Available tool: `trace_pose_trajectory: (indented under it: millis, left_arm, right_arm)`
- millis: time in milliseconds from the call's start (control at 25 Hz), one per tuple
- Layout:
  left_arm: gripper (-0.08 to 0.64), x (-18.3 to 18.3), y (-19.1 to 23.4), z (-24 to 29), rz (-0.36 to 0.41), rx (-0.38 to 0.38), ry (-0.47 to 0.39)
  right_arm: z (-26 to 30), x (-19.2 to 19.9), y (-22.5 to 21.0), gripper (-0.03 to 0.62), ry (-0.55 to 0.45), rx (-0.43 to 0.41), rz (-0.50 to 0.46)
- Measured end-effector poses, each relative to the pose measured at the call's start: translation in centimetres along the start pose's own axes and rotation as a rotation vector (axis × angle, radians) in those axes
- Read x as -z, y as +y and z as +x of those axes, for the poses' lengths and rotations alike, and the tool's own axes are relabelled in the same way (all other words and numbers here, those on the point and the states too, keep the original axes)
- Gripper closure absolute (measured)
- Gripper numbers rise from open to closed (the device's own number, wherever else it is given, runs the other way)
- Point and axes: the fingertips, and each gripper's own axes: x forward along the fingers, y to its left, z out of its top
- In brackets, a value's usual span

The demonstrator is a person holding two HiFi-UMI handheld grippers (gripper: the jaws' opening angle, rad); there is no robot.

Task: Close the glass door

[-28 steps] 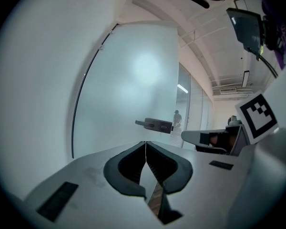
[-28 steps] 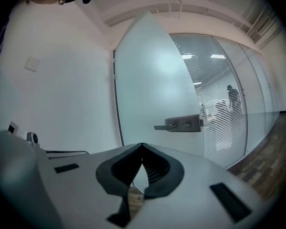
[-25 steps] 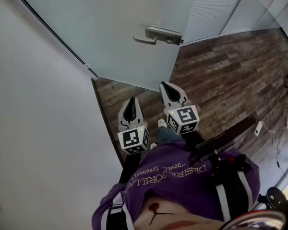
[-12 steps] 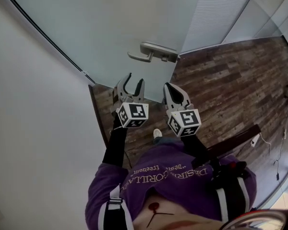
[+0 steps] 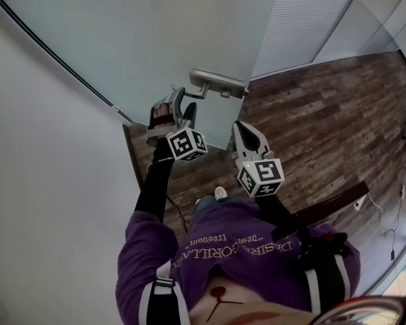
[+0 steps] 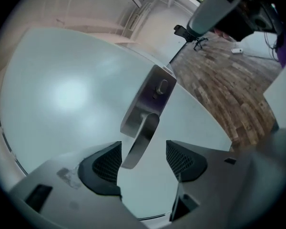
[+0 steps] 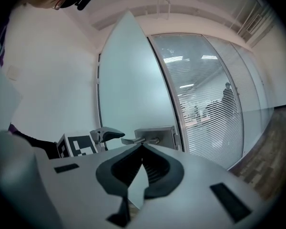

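glass door [image 5: 155, 39] fills the upper left and centre of the head view. it stands swung open, its free edge over the wood floor [image 5: 311, 114], so it is not yet closed.

since a second ago you have brought your left gripper [image 5: 170, 107] up from low centre to the door and rolled it onto its side. it now sits just below the handle [image 5: 213, 83].

its jaws have just been opening, from pressed together to spread wide. in the left gripper view the lever [image 6: 140, 137] hangs into the gap between the pads [image 6: 102, 163], nearer the left-hand one and apparently touching neither.

right gripper [image 5: 249, 134] sits lower right of centre, nudged upward, jaws pressed together on nothing.

reading: you're lined up to clamp the lever. the swing that shuts the door looks unstarted.
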Motion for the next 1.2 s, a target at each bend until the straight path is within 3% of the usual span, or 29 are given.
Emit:
trace_pose_trajectory:
  millis: [200, 560, 880, 1200]
  left_arm:
    - [0.293, -0.4, 0.5, 1.3, 0.181, -0.007, -0.018]
    - [0.295, -0.3, -0.9, 2.8, 0.306, 0.102, -0.076]
    - [0.299, -0.6, -1.6, 3.8, 0.367, 0.155, -0.13]
    - [0.486, -1.7, -0.6, 3.6, 0.366, 0.12, -0.191]
  right_arm:
    - [0.3, -0.4, -0.5, 0.603, -0.001, 0.02, 0.003]
    - [2.4, -2.0, -0.7, 0.603, -0.033, 0.092, 0.016]
    - [3.2, -2.0, -0.6, 0.603, -0.04, 0.14, 0.015]
    - [3.3, -2.0, -0.5, 0.603, -0.041, 0.177, 0.006]
